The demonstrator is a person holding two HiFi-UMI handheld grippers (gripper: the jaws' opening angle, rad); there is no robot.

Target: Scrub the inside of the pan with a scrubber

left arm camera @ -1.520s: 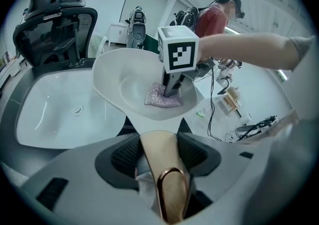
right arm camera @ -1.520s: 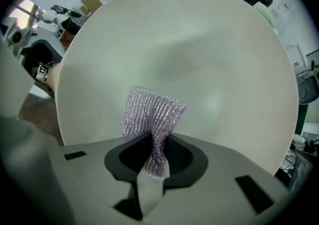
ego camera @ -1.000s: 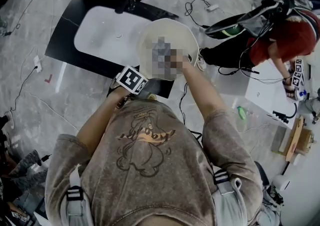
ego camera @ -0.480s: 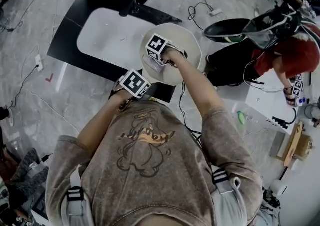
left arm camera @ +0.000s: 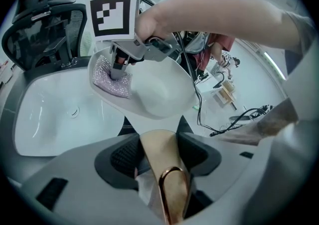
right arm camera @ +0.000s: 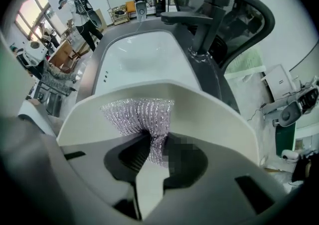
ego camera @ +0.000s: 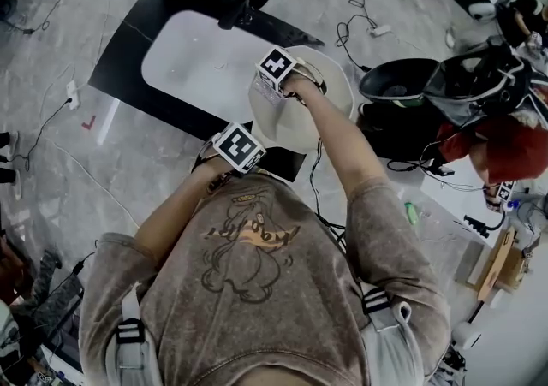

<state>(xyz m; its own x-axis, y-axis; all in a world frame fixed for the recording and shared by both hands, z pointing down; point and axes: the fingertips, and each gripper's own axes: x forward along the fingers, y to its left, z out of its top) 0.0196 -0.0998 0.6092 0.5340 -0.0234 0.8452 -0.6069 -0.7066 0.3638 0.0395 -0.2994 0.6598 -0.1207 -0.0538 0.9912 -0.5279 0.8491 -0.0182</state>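
A black rectangular tabletop [ego camera: 120, 68] stands on a grey marbled floor [ego camera: 51, 170]. Set in it is 1 white, round-cornered basin [ego camera: 197, 59] with a small drain [left arm camera: 74, 112].

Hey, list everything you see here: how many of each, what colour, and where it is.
pan: one, white with a tan handle, held tilted at the sink's edge
scrubber: one, silvery lilac mesh, against the pan's inside wall
sink: one, white, set in the counter
counter: one, black, around the sink
office chair: one, black, behind the sink
cables: several, dark, on the floor
other person: one, red top, at the head view's right
left claw: one, grey, shut on the pan's handle
right claw: one, grey, shut on the scrubber
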